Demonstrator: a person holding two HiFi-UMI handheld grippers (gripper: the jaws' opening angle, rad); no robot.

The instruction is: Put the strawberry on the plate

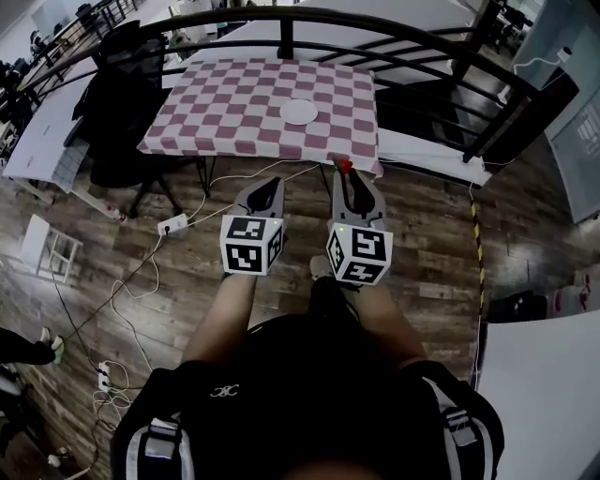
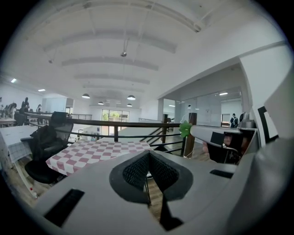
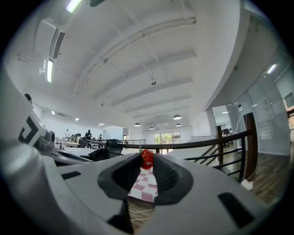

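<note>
A small red strawberry (image 3: 147, 159) with a green top sits pinched between the tips of my right gripper (image 1: 344, 170), which is shut on it above the wooden floor, just short of the table's near edge. From the left gripper view its green leaves (image 2: 185, 129) show at the tip of the right gripper. A white plate (image 1: 299, 112) lies on the red-and-white checked table (image 1: 225, 103), towards its right half; it also shows as the plate (image 3: 153, 179) past the jaws. My left gripper (image 1: 265, 187) hangs beside the right one, shut and empty.
A black office chair (image 1: 127, 94) draped with dark clothing stands at the table's left. A curved black railing (image 1: 394, 28) runs behind the table. White cables and a power strip (image 1: 172, 225) lie on the floor below the table. A white table (image 1: 431, 155) sits to the right.
</note>
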